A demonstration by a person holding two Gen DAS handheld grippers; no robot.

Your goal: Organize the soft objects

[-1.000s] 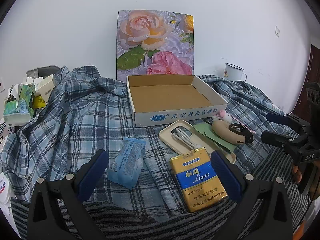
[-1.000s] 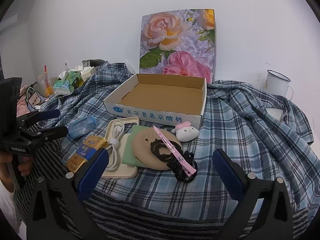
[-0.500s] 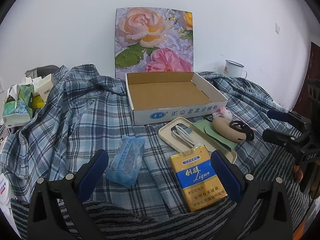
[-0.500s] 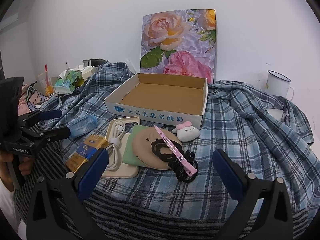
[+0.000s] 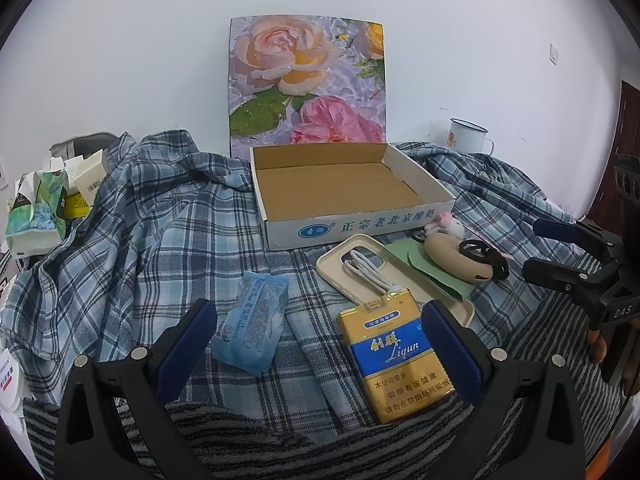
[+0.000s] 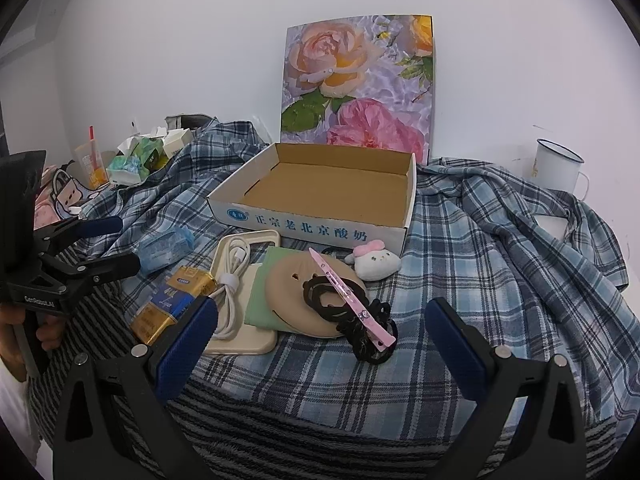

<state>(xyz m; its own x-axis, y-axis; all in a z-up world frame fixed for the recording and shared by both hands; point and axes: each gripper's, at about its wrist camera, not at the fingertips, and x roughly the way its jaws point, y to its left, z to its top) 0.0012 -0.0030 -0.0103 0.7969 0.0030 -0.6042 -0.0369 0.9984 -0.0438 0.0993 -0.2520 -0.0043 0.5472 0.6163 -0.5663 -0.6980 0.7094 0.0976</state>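
Cardboard box (image 5: 352,204): interior bare, top open, so you can drop in from above. Floral panel (image 5: 306,80) stands upright against its back wall, blocking approach from behind. Front of the box is crowded: phone case (image 6: 244,300) with coiled cable (image 6: 230,280), tan round pad (image 6: 304,296), black hair ties (image 6: 360,320), pink clip (image 6: 348,296), plush toy (image 6: 374,258) touching the box front. Left of the box, open plaid cloth (image 5: 160,220) down to the blue tissue pack (image 5: 254,320). Right of the box, rumpled cloth, enamel mug (image 6: 558,164) well apart.

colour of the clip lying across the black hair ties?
Pink, with a small dark print near one end. The clip shows best in the right wrist view.
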